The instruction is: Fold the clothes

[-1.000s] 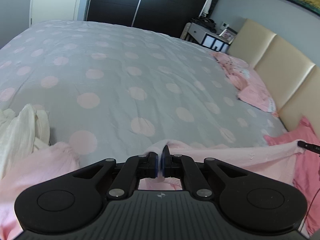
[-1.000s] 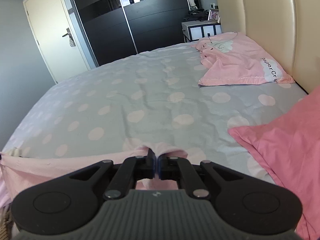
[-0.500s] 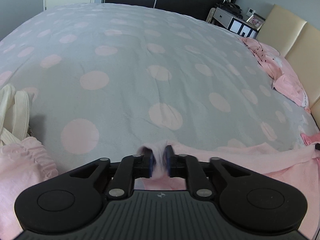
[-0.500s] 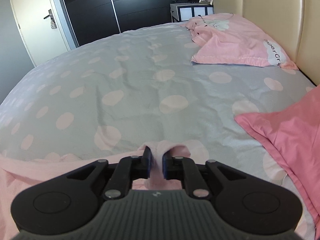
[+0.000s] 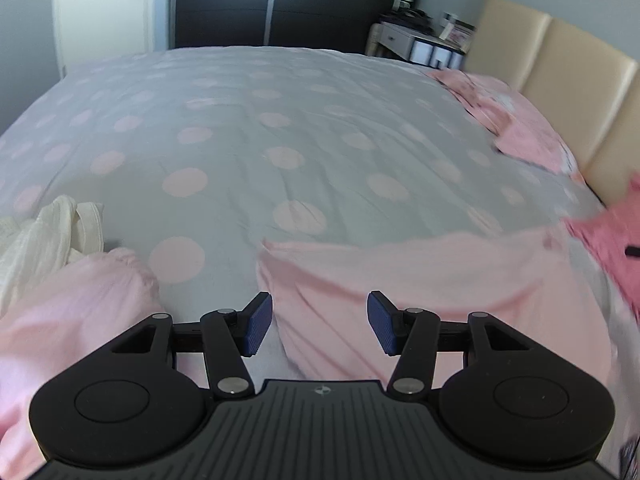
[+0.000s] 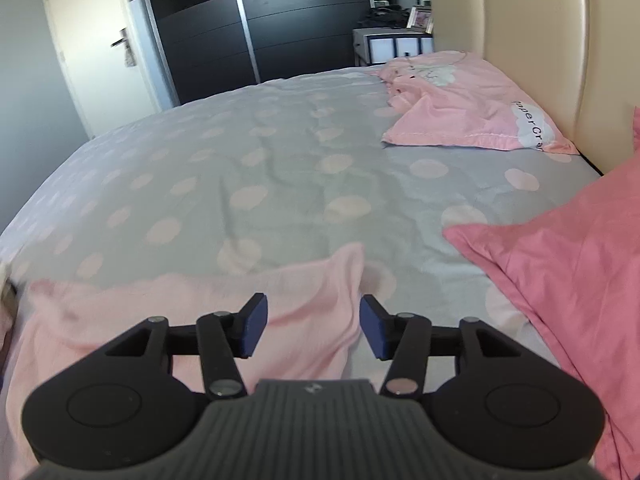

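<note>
A pale pink garment (image 5: 420, 280) lies spread flat along the near edge of the grey polka-dot bed (image 5: 280, 128). My left gripper (image 5: 320, 322) hangs open just above its left corner, with nothing between the blue pads. In the right wrist view the same pale pink garment (image 6: 192, 312) stretches to the left, and my right gripper (image 6: 310, 326) stands open over its right corner, also empty.
A crumpled pink garment (image 5: 68, 312) and a white one (image 5: 36, 240) lie at the near left. A deeper pink pillow (image 6: 568, 280) sits at the right, a pink printed pillow (image 6: 468, 100) by the beige headboard (image 6: 520, 40). Dark wardrobe (image 6: 256, 28) stands beyond.
Both grippers were shut on the pale pink garment's corners; they have opened and let go, and the garment now lies flat on the bed.
</note>
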`<act>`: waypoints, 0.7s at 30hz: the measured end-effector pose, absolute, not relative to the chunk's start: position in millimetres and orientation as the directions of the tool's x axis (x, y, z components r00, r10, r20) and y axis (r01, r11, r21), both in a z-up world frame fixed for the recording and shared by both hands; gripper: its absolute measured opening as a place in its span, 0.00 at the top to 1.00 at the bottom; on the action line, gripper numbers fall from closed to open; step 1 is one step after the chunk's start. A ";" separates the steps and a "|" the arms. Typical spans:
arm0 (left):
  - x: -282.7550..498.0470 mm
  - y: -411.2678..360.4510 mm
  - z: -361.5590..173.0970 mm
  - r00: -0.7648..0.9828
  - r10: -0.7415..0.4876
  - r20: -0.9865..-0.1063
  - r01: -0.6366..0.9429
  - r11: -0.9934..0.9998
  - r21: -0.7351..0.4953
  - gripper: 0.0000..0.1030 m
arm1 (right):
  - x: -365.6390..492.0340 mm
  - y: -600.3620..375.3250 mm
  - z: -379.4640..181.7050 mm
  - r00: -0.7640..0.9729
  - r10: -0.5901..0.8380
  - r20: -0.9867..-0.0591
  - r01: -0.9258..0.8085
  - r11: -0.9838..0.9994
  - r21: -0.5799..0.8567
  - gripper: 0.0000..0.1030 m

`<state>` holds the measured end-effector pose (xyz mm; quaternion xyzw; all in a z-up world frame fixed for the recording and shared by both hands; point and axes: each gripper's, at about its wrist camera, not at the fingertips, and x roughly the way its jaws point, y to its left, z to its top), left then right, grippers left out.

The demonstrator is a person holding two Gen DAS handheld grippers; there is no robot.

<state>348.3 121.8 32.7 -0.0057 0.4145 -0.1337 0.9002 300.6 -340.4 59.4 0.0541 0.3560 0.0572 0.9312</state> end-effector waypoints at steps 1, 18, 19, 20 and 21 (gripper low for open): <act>336.4 118.5 33.1 0.618 -0.249 -0.746 0.261 0.960 -0.105 0.51 | 288.5 -337.9 57.9 0.737 0.153 -0.659 -0.091 0.988 0.127 0.45; 190.4 26.9 -45.2 0.594 -0.186 -0.782 0.714 0.570 0.407 0.50 | 179.5 -265.1 -5.2 0.705 0.181 -0.686 -0.474 0.840 -0.266 0.29; 187.9 19.2 -50.7 0.600 -0.182 -0.779 0.730 0.522 0.441 0.50 | 178.5 -257.7 -10.1 0.702 0.179 -0.689 -0.511 0.800 -0.314 0.28; 186.0 11.8 -56.2 0.606 -0.179 -0.775 0.742 0.480 0.469 0.50 | 177.4 -250.1 -15.1 0.700 0.176 -0.693 -0.547 0.755 -0.362 0.28; 185.0 5.1 -61.5 0.611 -0.178 -0.772 0.749 0.445 0.490 0.50 | 176.2 -242.5 -20.2 0.697 0.172 -0.696 -0.581 0.705 -0.407 0.28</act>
